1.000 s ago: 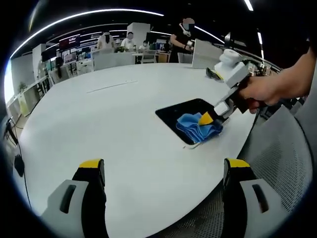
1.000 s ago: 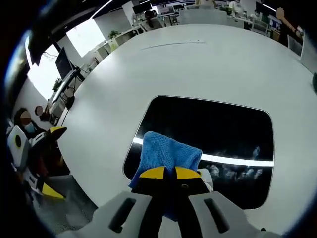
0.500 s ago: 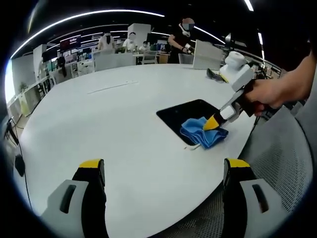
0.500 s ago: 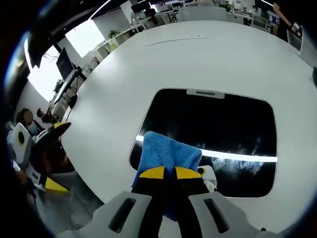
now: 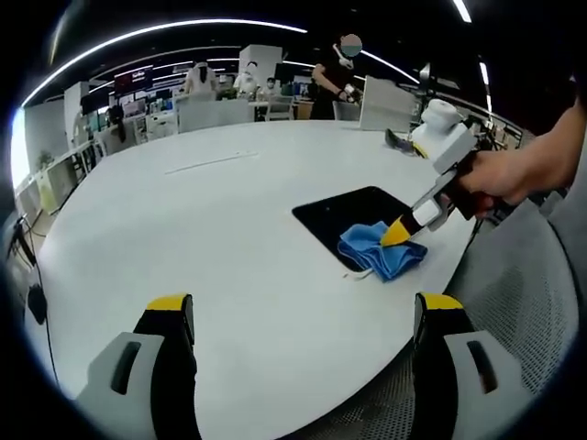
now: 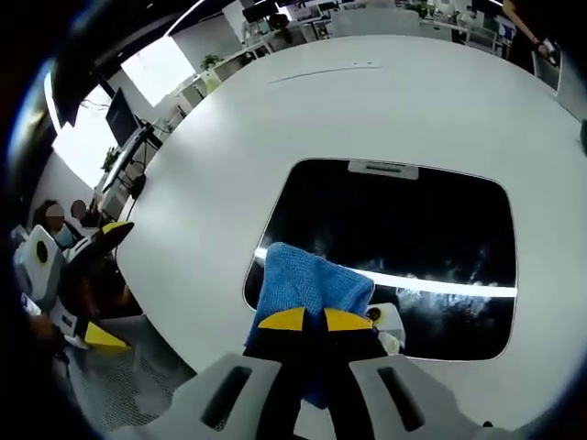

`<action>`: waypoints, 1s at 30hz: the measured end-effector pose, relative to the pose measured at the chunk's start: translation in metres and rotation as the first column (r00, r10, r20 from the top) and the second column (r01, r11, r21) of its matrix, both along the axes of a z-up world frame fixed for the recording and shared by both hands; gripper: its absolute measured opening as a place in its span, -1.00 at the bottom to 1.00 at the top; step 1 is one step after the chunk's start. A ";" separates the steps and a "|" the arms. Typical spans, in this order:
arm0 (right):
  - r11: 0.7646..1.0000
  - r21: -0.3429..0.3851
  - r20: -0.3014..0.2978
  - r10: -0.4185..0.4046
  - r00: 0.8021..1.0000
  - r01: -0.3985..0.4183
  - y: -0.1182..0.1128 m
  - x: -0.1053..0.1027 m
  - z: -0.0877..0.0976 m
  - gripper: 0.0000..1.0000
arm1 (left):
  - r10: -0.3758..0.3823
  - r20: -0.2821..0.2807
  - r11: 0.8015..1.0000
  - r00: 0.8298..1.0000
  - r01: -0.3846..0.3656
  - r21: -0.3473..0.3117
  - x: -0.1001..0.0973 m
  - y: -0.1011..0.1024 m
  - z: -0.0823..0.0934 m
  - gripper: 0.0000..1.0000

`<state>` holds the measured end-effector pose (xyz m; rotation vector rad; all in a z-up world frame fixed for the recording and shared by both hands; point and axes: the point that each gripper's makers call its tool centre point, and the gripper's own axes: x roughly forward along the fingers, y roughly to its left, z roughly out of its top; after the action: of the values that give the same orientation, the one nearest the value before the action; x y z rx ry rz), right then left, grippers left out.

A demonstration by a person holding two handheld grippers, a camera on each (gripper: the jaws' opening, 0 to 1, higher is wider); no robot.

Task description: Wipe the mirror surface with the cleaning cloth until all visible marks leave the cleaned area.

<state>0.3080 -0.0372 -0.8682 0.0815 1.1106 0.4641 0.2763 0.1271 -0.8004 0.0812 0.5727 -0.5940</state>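
Blue cleaning cloth [image 6: 307,286] clamped in right gripper [image 6: 306,320] on dark mirror [image 6: 413,238], white smears visible there, left gripper [image 5: 305,307] jaws apart above white table [image 5: 183,220], no legible writing.

Your right gripper [image 6: 307,320] has its yellow-tipped jaws pinched tight on the blue cleaning cloth [image 6: 307,286], pressing it onto the near edge of the dark mirror [image 6: 422,229], smudges beside it, white table [image 6: 275,119] all around.
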 end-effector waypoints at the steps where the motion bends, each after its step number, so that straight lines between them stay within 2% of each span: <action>1: 1.000 0.002 0.000 0.001 1.000 -0.001 0.000 0.000 0.000 -1.00 | 0.000 0.000 1.000 1.000 0.000 0.000 0.000 0.000 0.000 0.98; 8: 1.000 0.007 -0.006 0.001 1.000 -0.001 -0.003 0.000 0.001 -1.00 | 0.001 0.005 1.000 1.000 -0.001 0.003 0.001 0.000 0.001 0.98; 13: 1.000 0.007 -0.007 -0.003 1.000 0.003 -0.010 0.000 0.001 -1.00 | 0.002 0.018 1.000 1.000 -0.002 0.008 0.002 0.001 0.002 0.98; 30: 0.999 -0.003 -0.009 -0.033 0.999 0.033 -0.036 -0.002 0.000 -1.00 | 0.005 0.010 1.000 1.000 -0.005 0.002 0.001 0.001 0.001 0.98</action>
<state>0.3063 -0.0735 -0.8680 0.0988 1.1168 0.4331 0.2777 0.1285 -0.7999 0.0851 0.5638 -0.5877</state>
